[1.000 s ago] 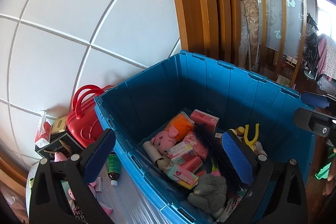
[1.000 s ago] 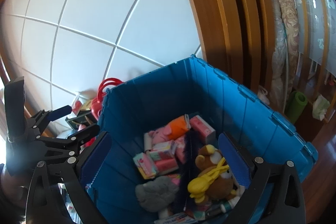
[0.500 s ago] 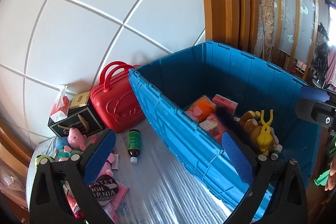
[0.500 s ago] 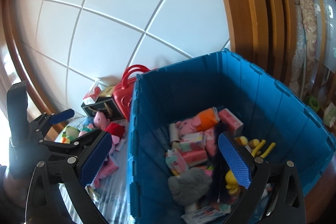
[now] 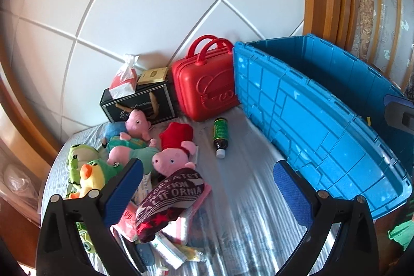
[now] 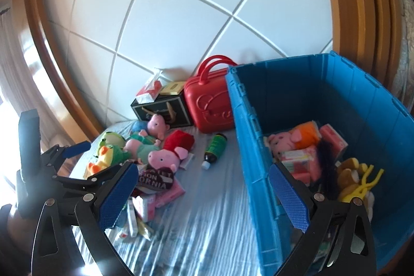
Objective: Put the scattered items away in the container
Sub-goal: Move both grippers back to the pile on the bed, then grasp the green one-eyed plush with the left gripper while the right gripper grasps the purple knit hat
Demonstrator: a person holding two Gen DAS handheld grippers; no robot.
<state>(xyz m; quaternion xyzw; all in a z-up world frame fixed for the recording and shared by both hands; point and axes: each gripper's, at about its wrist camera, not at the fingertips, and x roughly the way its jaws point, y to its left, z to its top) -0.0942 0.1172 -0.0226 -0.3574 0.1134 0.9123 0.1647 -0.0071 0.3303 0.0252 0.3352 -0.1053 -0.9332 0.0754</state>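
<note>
Left gripper (image 5: 207, 192): jaws spread wide, nothing between them; it hangs over the foil-like table cover (image 5: 245, 198) at the bottom of its frame.
Right gripper (image 6: 204, 194): jaws wide apart and empty, straddling the near wall of the blue container (image 6: 248, 146).
Blue container: right half of both views; toys and pink packets already lie inside.
Scattered pile: left of centre, with a pink pig plush (image 5: 172, 159), a dark lettered pouch (image 5: 170, 201) and a green-and-yellow duck plush (image 5: 90, 173) crowded together.
Green bottle (image 5: 220, 135): lying on its side, alone between the pile and the container.
Red case (image 5: 204, 88): upright against the white tiled wall, touching the container's corner.
Black box (image 5: 139, 105): just left of the case, a tissue pack on top.
</note>
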